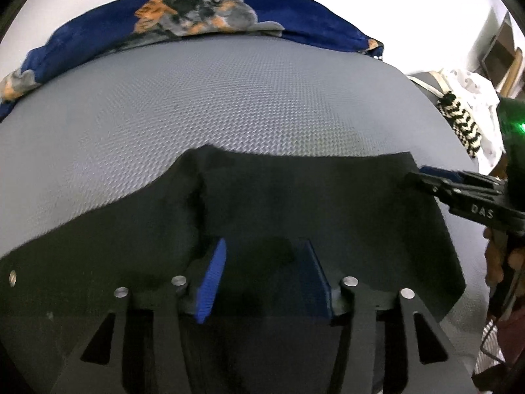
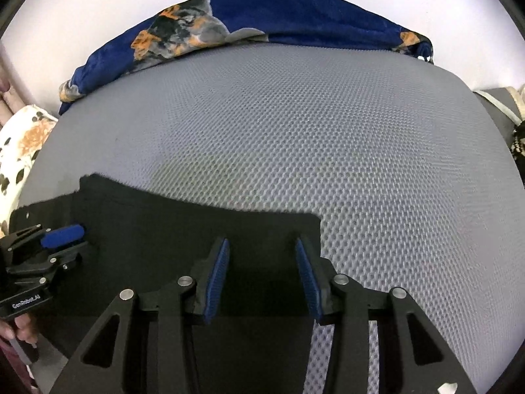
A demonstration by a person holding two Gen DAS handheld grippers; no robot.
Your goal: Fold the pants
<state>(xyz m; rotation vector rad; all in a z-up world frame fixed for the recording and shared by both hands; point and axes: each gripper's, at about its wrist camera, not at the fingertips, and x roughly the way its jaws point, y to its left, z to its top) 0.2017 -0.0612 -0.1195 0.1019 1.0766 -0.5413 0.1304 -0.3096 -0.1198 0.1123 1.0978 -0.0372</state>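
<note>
Both grippers, left gripper (image 1: 265, 282) and right gripper (image 2: 262, 279), tilt steeply down, open, over black pants (image 1: 295, 203).

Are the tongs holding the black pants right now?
No. Both the left tongs and right tongs stand open above the black pants, gripping nothing.

Your black pants (image 1: 295, 203) run off the lower left edge of the left wrist view, so their full length stays unseen. The right gripper (image 1: 423, 177) hides that corner of the cloth.
</note>
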